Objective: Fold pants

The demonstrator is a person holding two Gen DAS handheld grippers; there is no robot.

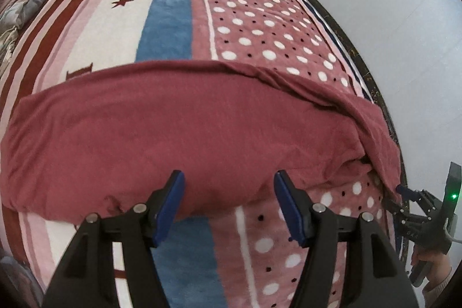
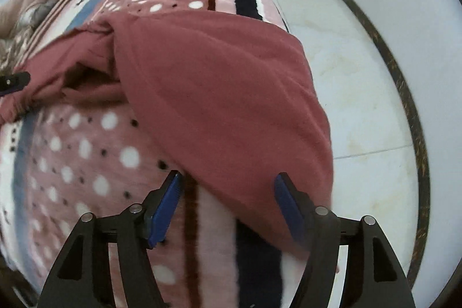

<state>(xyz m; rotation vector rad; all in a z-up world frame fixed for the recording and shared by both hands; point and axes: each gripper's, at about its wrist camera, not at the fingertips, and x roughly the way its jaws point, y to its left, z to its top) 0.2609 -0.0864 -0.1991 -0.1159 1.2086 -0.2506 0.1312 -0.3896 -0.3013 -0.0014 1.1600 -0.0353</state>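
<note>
Dusty-red knit pants lie across patterned fleece blanket on bed, one end drooping over edge. Left gripper and right gripper both spread, gripping nothing (between folds, apparently). Next: regrasp near hem.

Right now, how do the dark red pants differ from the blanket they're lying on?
The pants are one plain dark red; the blanket is patterned with white dots, stripes, a blue band and lettering. The pants lie bunched and creased, one end drooping past the bed's edge; the blanket lies spread smooth. Both are soft cloth in reddish tones.
</note>
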